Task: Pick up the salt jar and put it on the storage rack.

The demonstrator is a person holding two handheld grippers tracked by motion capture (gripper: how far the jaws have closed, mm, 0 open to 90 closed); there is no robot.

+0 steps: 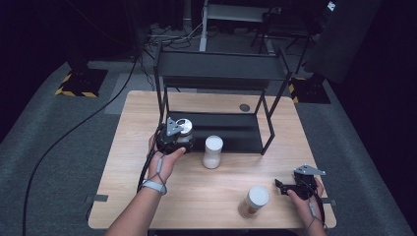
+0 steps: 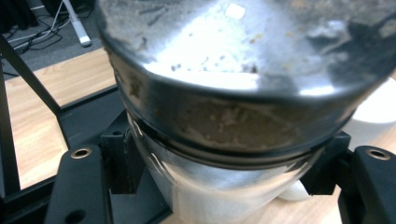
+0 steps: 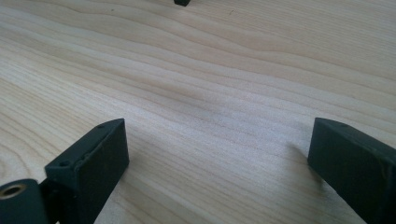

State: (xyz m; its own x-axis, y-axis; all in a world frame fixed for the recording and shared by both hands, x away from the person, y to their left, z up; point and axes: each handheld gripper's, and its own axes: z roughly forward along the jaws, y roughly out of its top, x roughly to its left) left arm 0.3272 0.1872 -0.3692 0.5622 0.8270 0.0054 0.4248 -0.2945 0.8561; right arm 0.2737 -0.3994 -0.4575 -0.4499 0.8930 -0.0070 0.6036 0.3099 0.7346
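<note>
Left gripper is clamped on a shaker, held at the front left corner of the black rack, just over its lower shelf. In the left gripper view the shaker is seen close up: rounded metal cap, dull and speckled with residue, over a clear glass-like body with pale contents; the jaws are pressed on the body below the cap rim. It is judged rigid, smooth and likely slippery, moderately light, breakable if dropped. The body under the cap's lip is judged the best hold, since the lip would stop a slide.

A white cylinder jar stands upright on the table, just right of the shaker and in front of the shelf. Table is pale wood grain, flat, matte. Rack is a thin black metal frame with two shelves.

A brown-filled jar with a white lid stands near the front edge. Right gripper is held beside it, apart from it, by the right hand. Right gripper jaws are seen spread apart over bare wood, nothing between them.
</note>
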